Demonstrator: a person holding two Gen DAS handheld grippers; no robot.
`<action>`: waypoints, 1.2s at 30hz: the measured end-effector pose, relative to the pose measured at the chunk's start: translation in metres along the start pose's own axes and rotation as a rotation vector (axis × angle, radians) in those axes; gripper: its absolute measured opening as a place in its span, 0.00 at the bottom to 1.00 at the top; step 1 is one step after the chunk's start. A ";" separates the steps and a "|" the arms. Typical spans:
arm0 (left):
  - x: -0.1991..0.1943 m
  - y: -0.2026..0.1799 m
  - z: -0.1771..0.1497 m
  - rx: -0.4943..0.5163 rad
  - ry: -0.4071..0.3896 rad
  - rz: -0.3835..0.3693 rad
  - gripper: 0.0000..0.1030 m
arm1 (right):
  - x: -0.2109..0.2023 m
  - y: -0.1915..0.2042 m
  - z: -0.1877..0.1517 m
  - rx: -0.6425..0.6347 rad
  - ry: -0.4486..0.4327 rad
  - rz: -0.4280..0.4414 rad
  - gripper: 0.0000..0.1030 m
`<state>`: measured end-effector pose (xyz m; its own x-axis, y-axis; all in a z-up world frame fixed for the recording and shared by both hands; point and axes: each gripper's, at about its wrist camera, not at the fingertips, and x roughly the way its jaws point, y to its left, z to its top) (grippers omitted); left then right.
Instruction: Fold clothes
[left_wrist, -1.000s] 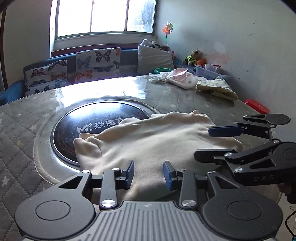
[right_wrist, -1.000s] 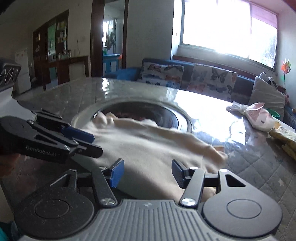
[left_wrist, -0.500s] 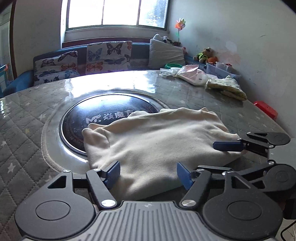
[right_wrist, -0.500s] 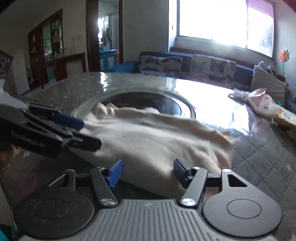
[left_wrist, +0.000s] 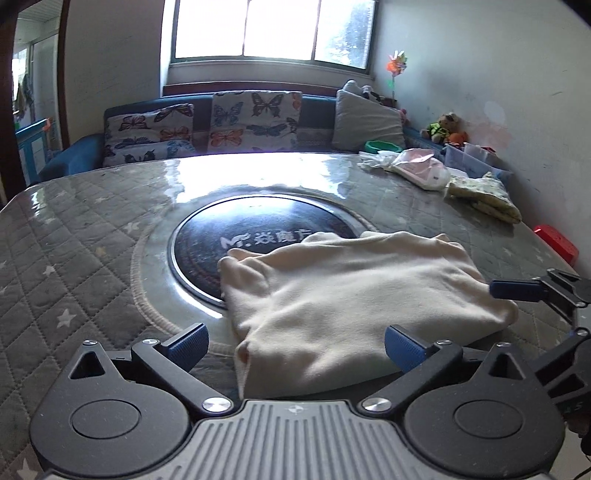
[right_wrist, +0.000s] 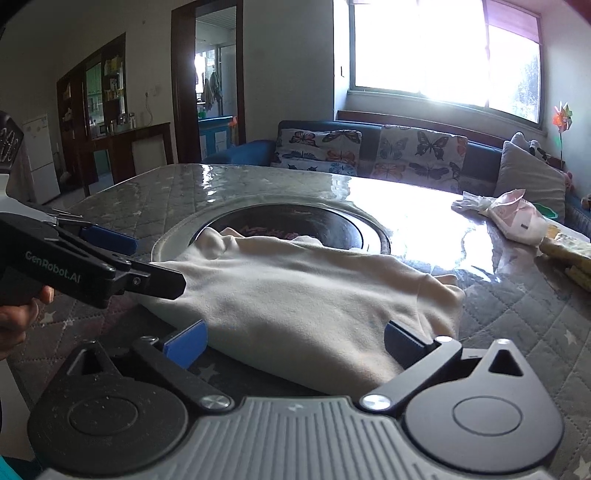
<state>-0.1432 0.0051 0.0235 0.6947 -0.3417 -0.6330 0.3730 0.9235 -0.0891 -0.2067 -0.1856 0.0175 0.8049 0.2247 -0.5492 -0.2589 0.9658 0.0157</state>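
Note:
A cream garment (left_wrist: 354, 295) lies folded on the quilted table, partly over the round black glass plate (left_wrist: 258, 236). It also shows in the right wrist view (right_wrist: 314, 295). My left gripper (left_wrist: 295, 345) is open wide and empty, just short of the garment's near edge. My right gripper (right_wrist: 295, 341) is open wide and empty at the garment's other side. The right gripper shows at the right edge of the left wrist view (left_wrist: 532, 295). The left gripper shows at the left of the right wrist view (right_wrist: 122, 262).
A pink and white bundle (left_wrist: 421, 170) and a folded yellowish cloth (left_wrist: 484, 195) lie at the table's far right. A red box (left_wrist: 556, 243) sits by the wall. A sofa with butterfly cushions (left_wrist: 255, 122) stands behind the table.
Both grippers have opened wider and drawn back from the garment toward its near edges. The garment lies still on the table.

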 end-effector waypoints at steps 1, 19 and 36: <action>0.000 0.003 0.000 -0.011 0.005 0.014 1.00 | -0.001 0.000 0.000 0.000 0.001 -0.001 1.00; -0.019 0.022 -0.006 -0.103 -0.057 0.251 1.00 | -0.013 -0.005 -0.004 0.052 0.022 -0.012 1.00; -0.042 0.020 -0.008 -0.225 -0.102 0.255 1.00 | -0.041 0.008 -0.009 0.015 -0.043 -0.051 1.00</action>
<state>-0.1701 0.0394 0.0426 0.8100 -0.0998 -0.5779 0.0423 0.9928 -0.1122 -0.2463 -0.1878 0.0330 0.8392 0.1805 -0.5130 -0.2096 0.9778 0.0011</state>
